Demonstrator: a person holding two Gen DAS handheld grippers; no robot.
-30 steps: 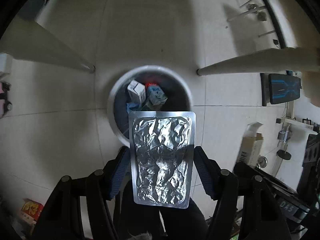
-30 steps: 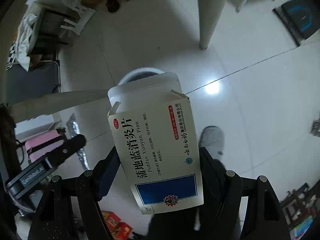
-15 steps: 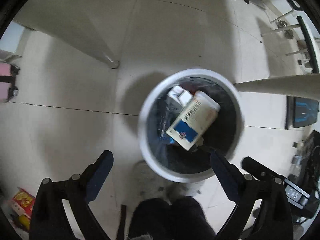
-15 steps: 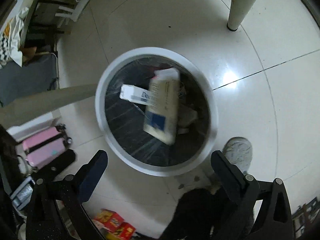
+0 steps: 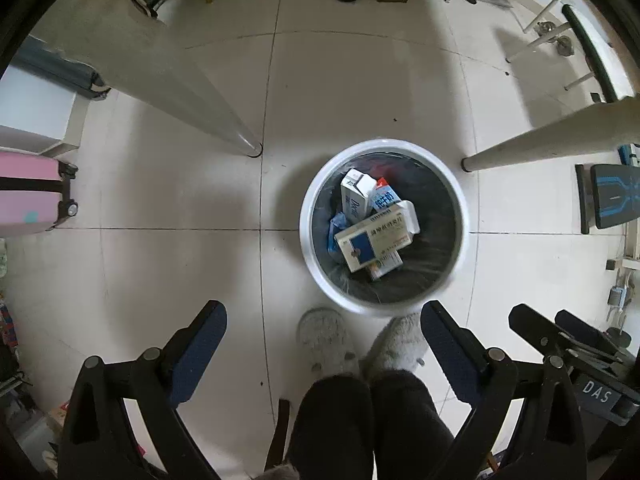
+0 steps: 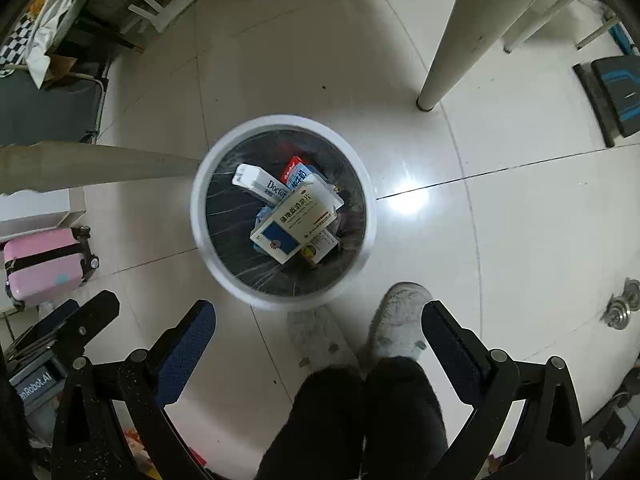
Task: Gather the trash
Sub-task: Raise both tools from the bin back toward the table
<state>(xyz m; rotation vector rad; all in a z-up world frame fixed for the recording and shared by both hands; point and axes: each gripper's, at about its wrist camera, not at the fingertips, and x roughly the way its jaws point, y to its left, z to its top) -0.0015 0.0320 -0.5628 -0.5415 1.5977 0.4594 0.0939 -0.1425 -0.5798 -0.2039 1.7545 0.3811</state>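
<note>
A round white trash bin (image 5: pixel 460 216) (image 6: pixel 370 216) with a dark liner stands on the tiled floor below both grippers. On top of the trash in it lies the white and blue medicine box (image 5: pixel 374 238) (image 6: pixel 292 222), over other cartons (image 5: pixel 354 196) (image 6: pixel 264 184). The foil blister sheet is not visible. My left gripper (image 5: pixel 323 322) is open and empty, above the floor just short of the bin. My right gripper (image 6: pixel 318 322) is also open and empty, at the bin's near edge.
A person's two grey slippers (image 5: pixel 326 340) (image 6: pixel 400 326) and dark trouser legs stand next to the bin. Pale table legs (image 5: pixel 224 120) (image 6: pixel 448 60) rise on either side. A pink suitcase (image 5: pixel 28 194) (image 6: pixel 44 264) sits at the left, with furniture and clutter around the room's edges.
Both grippers opened: the left let go of the foil blister sheet, the right the medicine box. The box now lies in the bin. Both views rose and show more floor.
</note>
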